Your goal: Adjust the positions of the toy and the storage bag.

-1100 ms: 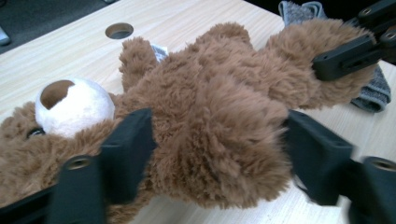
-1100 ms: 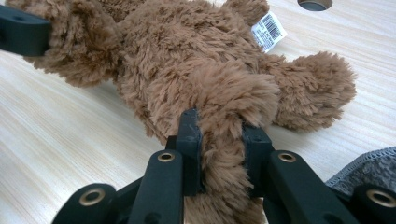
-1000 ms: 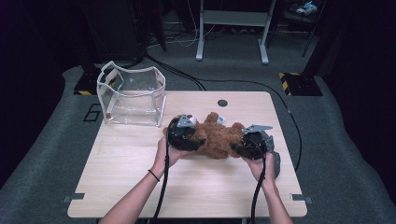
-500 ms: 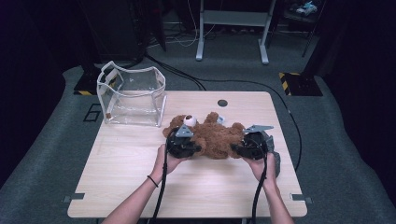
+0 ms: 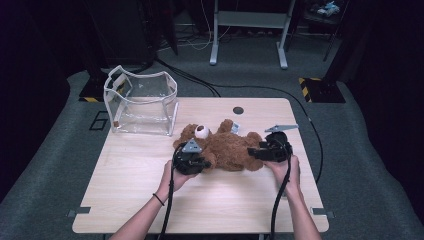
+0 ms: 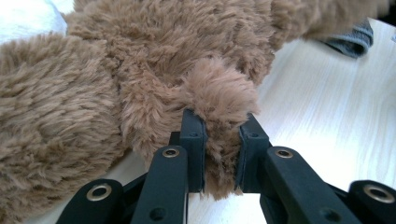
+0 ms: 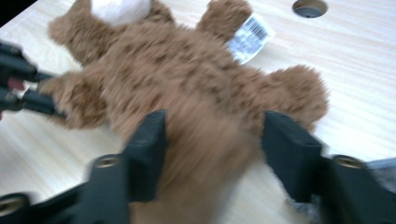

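Lab / recording studio setup, not home. Evidence: single light wooden table standing alone on grey carpet, dark surroundings. Black cables run loose across floor behind table. Metal stand legs at back, dark equipment racks at back left. Yellow-black hazard tape on floor beside black base at back right, more at back left. Round cable hole in tabletop. Person's hands hold wired handheld tools: data capture rig.
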Tool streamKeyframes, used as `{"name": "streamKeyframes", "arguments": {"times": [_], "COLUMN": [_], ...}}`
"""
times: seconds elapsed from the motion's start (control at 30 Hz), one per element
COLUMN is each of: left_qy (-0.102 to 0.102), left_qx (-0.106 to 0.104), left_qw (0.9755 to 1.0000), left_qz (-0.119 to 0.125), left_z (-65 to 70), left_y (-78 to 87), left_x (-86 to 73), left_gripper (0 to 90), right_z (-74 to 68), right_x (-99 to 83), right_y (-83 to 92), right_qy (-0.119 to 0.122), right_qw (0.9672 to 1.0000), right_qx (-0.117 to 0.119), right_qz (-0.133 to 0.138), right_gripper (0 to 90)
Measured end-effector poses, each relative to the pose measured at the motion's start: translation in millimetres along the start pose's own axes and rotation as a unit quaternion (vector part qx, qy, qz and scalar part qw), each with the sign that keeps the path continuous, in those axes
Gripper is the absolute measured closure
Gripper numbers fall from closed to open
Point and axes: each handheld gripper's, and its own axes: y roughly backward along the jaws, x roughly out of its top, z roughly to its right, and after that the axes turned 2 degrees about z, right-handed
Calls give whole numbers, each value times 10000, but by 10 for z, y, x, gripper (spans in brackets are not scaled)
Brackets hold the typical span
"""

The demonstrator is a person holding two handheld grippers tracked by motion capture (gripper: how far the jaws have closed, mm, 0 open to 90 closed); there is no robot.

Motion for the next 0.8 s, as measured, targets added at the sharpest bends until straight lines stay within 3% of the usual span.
{"name": "streamKeyframes", "arguments": {"times": [0.17, 0.27, 0.53, 0.8], "left_qy": [21, 37, 46, 50], "left_qx": [-26, -19, -97, -147], "left_qw": [10000, 10000, 9999, 9998], "left_qz": [-23, 22, -14, -95], "left_z": [-9, -5, -10, -17], "left_y": [-14, -8, -18, -18], "left_x": [-64, -60, -84, -122], "left_gripper": [769, 768, 767, 767], "right_z": [119, 148, 197, 126], "right_x": [191, 300, 536, 621], "right_y": [-78, -181, -524, -836], "right_qy": [-44, -56, -54, -109], "right_qw": [10000, 9998, 9990, 9981], "right_qx": [-49, -52, 30, 74], "right_qz": [-63, -158, -451, -608], "right_gripper": [221, 185, 152, 139]}}
